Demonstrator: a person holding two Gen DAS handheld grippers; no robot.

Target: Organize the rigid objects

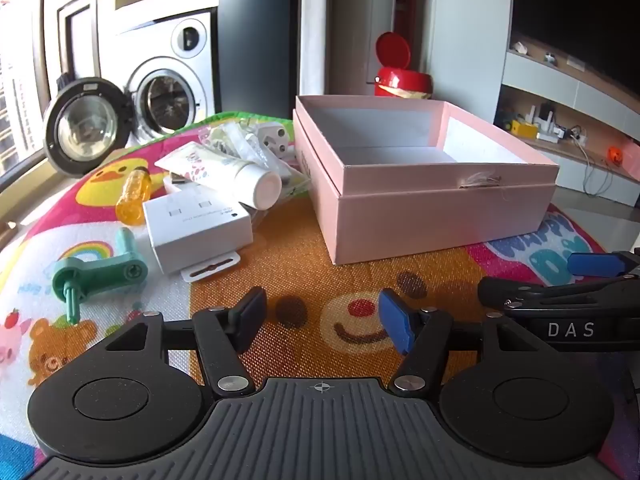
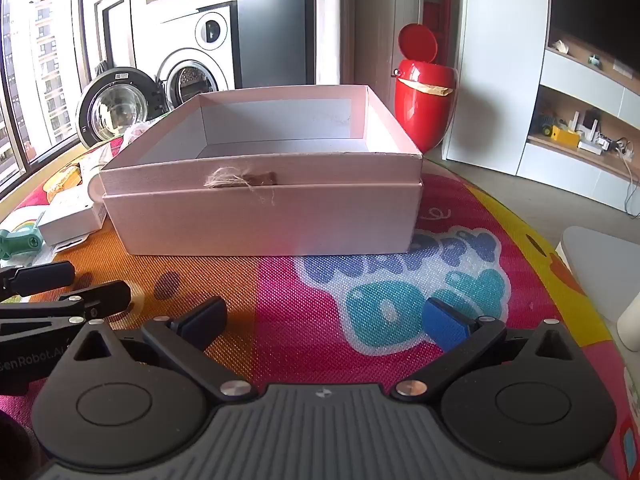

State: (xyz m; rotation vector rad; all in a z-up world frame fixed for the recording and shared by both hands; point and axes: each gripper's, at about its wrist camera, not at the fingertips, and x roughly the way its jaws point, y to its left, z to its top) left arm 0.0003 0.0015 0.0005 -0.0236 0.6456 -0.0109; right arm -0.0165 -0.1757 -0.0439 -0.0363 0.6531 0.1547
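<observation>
Left wrist view: the cluttered items, white adapter [image 1: 198, 232] foremost, are seen upper left of the released, empty left tongs [image 1: 322, 320]; the right tongs [image 2: 324, 320], likewise released, are faced by the pink box [image 2: 264, 216].

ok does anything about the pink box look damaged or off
Yes. The pink box has a frayed tuft of pale fibre and a brown patch on the front edge of its upper rim, as if a tie or tag was torn off. The box appears empty and sits square on the play mat.

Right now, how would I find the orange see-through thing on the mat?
Start at the pink box and look left to the pile beside it. At the pile's far left edge lies the orange handle, by the white charger. Only it is clear amber with ridges.
</observation>
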